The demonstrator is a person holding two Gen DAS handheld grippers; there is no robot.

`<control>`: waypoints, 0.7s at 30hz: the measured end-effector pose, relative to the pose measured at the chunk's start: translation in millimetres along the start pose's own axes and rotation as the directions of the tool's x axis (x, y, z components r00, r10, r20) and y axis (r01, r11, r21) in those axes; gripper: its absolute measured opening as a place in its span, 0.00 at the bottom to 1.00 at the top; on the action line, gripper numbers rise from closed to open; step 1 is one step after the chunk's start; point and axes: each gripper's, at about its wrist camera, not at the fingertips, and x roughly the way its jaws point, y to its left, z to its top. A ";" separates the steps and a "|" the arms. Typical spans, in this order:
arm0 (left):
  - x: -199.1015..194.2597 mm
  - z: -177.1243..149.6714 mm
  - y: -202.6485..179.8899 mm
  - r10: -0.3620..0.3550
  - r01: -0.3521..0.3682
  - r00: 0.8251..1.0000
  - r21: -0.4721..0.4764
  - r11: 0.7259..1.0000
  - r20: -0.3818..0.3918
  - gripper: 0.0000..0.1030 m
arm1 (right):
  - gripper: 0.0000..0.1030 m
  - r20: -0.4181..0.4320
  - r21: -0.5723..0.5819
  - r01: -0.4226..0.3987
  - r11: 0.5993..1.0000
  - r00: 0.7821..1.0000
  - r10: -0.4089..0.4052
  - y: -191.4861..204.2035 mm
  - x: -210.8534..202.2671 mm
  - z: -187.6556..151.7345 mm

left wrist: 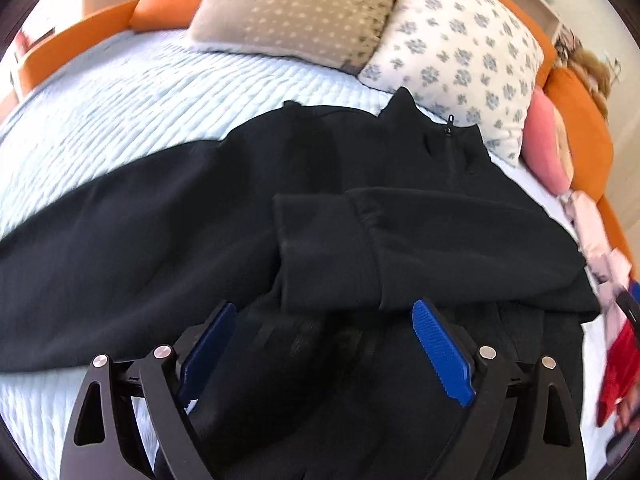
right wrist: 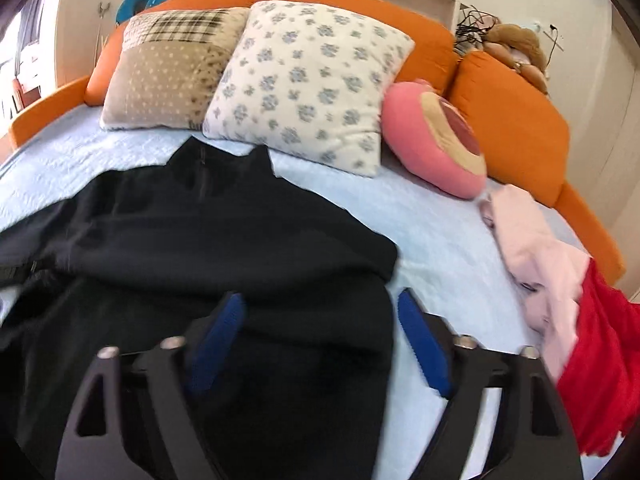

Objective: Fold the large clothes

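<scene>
A large black zip-neck sweater (left wrist: pixel 280 208) lies spread on the pale blue bedspread (left wrist: pixel 100 112), collar toward the pillows. One sleeve (left wrist: pixel 360 240) is folded across its chest; the other stretches out to the left. My left gripper (left wrist: pixel 324 312) is open above the sweater's lower middle, holding nothing. In the right wrist view the sweater (right wrist: pixel 200 240) fills the left half, its right side edge near the middle. My right gripper (right wrist: pixel 320 308) is open over that edge, left finger above black cloth, right finger (right wrist: pixel 424 344) above the bedspread (right wrist: pixel 440 240).
Two patterned pillows (right wrist: pixel 304 84) and a round pink cushion (right wrist: pixel 436 140) lie at the orange headboard (right wrist: pixel 512 120). A pink garment (right wrist: pixel 536 248) and a red garment (right wrist: pixel 600 352) lie on the bed to the right of the sweater.
</scene>
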 end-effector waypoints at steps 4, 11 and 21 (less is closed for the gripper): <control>-3.1 -12.9 14.5 0.001 -0.001 1.000 -0.029 1.000 -0.011 0.89 | 0.28 -0.063 0.086 -0.026 0.996 0.998 0.031 1.1 40.0 12.8; 9.8 -16.8 21.4 0.018 -0.019 0.999 -0.029 0.999 -0.029 0.89 | 0.18 -0.187 0.157 0.067 0.985 0.982 -0.037 -18.2 100.0 -9.8; 20.6 -20.6 19.7 0.045 -0.045 0.998 -0.012 0.999 -0.036 0.89 | 0.20 -0.190 0.116 0.044 0.992 0.982 -0.022 -3.0 95.5 -13.2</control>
